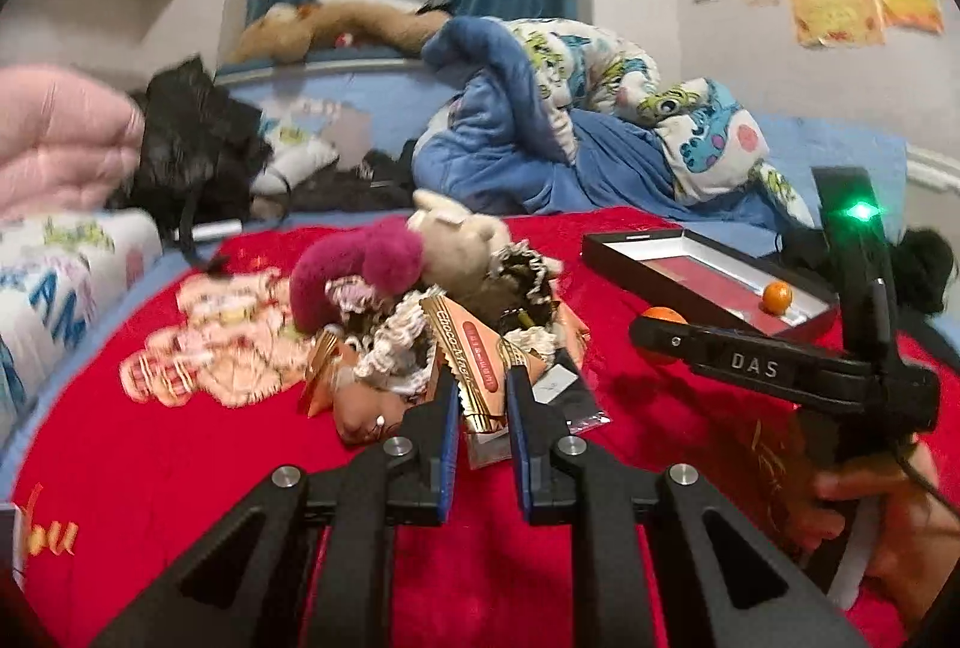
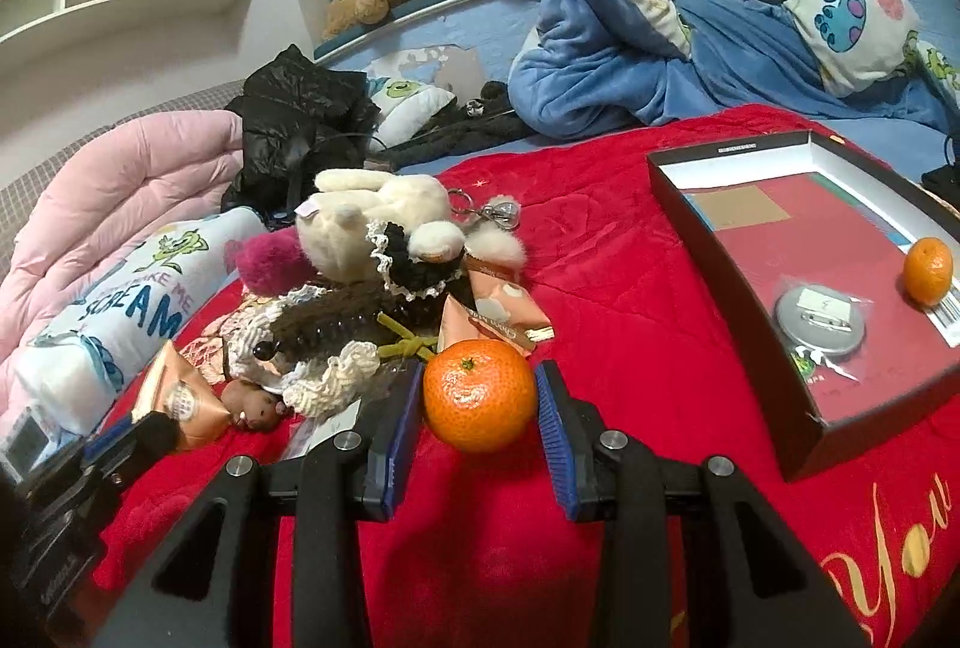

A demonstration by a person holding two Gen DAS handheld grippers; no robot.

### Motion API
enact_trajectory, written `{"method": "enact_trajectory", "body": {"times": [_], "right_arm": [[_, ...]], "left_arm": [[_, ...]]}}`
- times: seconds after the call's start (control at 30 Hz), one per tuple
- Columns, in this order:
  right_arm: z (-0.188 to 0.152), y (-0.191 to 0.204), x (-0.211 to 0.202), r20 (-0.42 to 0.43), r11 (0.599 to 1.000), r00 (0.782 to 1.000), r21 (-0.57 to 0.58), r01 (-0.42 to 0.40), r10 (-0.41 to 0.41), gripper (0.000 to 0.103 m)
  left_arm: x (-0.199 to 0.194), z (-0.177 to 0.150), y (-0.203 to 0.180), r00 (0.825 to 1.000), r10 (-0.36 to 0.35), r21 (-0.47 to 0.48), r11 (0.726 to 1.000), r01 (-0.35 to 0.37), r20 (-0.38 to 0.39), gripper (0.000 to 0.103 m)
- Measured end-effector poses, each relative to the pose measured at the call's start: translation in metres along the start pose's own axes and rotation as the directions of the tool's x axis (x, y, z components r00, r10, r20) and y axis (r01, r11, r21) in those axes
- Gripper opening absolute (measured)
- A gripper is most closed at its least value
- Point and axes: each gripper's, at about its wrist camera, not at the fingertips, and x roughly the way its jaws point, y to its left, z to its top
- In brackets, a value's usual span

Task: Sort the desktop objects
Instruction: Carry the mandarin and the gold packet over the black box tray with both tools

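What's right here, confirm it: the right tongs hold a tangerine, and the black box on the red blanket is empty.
The box is not empty. The right wrist view shows a second tangerine and a round silver badge in it. The right tongs do hold a tangerine over the red blanket.

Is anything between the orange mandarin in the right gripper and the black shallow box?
Nothing visible. Only bare red blanket lies between the held mandarin and the black shallow box, which has free floor beside another mandarin.

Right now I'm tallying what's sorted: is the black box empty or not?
Not empty. The black box holds a tangerine and a round silver badge.
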Motion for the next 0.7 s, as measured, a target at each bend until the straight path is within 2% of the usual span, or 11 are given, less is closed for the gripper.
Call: {"method": "enact_trajectory", "body": {"times": [0.13, 0.3, 0.47, 0.6, 0.7], "right_arm": [[-0.005, 0.001, -0.009, 0.011, 1.0, 1.0, 0.0, 0.023, -0.023, 0.036], [-0.015, 0.003, -0.025, 0.025, 0.999, 0.998, -0.009, 0.05, -0.05, 0.036], [-0.026, 0.0, -0.041, 0.03, 0.998, 0.998, 0.013, 0.06, -0.06, 0.036], [-0.031, -0.004, -0.049, 0.032, 0.997, 0.997, 0.046, 0.066, -0.068, 0.037], [-0.035, -0.004, -0.053, 0.03, 0.996, 0.997, 0.049, 0.074, -0.076, 0.037]], "left_arm": [[0.0, 0.0, -0.016, 1.0, 0.028, 0.072, 0.997, -0.027, -0.012, 0.016], [-0.001, 0.0, -0.025, 1.0, 0.012, 0.115, 0.993, -0.009, -0.024, 0.016], [-0.005, -0.001, -0.035, 0.999, 0.043, 0.158, 0.987, -0.043, -0.001, 0.017], [-0.006, 0.0, -0.029, 0.999, 0.035, 0.129, 0.991, -0.034, -0.002, 0.017], [-0.004, 0.0, -0.017, 1.0, 0.018, 0.071, 0.997, -0.017, -0.014, 0.017]]}}
